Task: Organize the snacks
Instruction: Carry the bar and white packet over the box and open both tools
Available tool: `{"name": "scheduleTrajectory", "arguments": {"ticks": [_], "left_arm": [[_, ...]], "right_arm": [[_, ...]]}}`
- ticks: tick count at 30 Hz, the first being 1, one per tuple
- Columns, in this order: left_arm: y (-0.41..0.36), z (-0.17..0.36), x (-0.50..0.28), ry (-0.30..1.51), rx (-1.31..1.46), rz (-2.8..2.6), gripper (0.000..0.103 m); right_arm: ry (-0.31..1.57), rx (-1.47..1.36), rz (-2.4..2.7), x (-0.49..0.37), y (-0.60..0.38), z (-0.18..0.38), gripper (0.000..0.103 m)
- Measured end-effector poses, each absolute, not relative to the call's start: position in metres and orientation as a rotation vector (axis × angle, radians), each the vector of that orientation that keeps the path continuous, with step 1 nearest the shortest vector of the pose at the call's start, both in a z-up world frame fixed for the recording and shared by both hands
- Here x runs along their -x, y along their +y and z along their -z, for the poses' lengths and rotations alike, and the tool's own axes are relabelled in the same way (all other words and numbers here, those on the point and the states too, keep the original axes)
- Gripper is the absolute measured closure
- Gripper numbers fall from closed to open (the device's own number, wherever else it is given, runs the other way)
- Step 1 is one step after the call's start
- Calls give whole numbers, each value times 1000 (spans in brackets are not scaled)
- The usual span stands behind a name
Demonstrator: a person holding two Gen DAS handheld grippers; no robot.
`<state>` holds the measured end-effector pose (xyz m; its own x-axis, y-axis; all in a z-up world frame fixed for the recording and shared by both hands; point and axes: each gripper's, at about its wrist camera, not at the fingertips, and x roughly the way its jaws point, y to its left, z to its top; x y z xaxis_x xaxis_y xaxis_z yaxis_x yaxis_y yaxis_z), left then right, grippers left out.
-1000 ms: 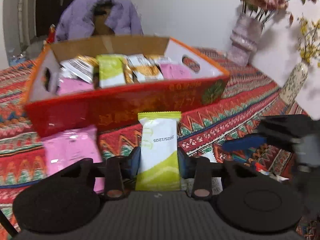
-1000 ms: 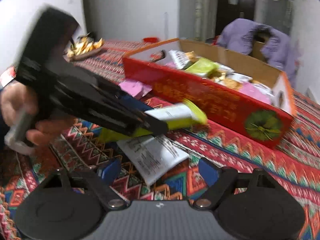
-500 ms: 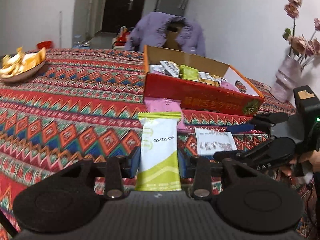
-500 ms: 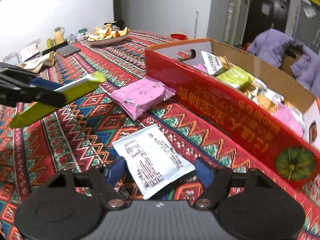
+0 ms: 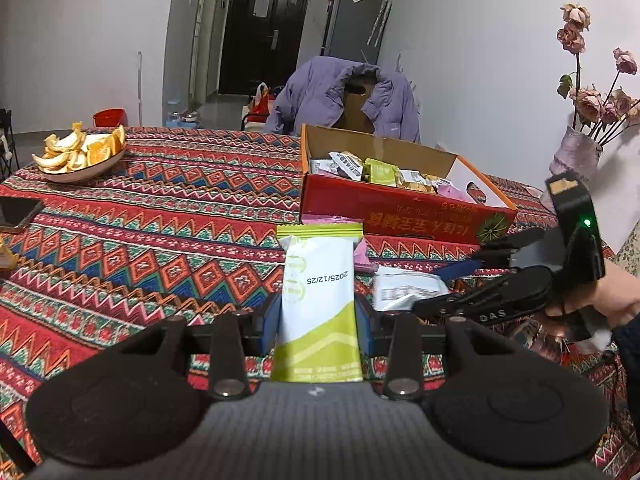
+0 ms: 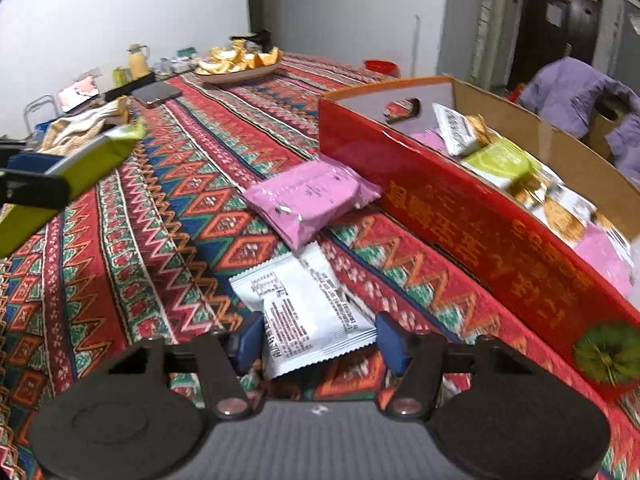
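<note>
My left gripper (image 5: 318, 320) is shut on a green and white snack packet (image 5: 318, 300) and holds it upright above the patterned tablecloth, well back from the red cardboard box (image 5: 400, 208). Several snack packets fill that box. My right gripper (image 6: 320, 340) points down at a white packet (image 6: 304, 304) lying on the cloth. Its jaws are closing, and the blue pads touch both edges of the slightly buckled packet. A pink packet (image 6: 312, 200) lies against the box wall (image 6: 460, 216). The left gripper (image 6: 28, 184) with its green packet (image 6: 92, 160) shows at the far left of the right wrist view.
A plate of orange peels (image 5: 80, 152) sits at the table's far left. A purple jacket (image 5: 340, 96) hangs on a chair behind the box. A vase of flowers (image 5: 576, 156) stands at the right. A dark tablet (image 6: 154, 94) and small clutter lie at the far end.
The left gripper has carried the green packet back and away from the box. The right gripper's jaws have narrowed from wide apart to touching the white packet's edges.
</note>
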<state>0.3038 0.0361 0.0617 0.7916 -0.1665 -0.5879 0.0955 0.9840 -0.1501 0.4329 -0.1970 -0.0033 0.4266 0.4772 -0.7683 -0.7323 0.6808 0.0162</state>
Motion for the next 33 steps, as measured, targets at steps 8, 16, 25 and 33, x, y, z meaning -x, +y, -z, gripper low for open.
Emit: {"name": "scheduleTrajectory", "arguments": {"ticks": [8,16,25,33], "left_arm": [[37,-61,-284,642,136,141,65],[20,-64,-264,629,133,175,65],[-4,-70,-249,610,131,226,65],[-16,-79,-259,596,105,221,64]], "right_arm": [[807,179,-559,-390,-253,1,48],[652,-33,-403,-304,-303,-29,48],[608,-46,-354,-251,-335,-44,48],[576,-89,-387,-253,-347,-50,48]]}}
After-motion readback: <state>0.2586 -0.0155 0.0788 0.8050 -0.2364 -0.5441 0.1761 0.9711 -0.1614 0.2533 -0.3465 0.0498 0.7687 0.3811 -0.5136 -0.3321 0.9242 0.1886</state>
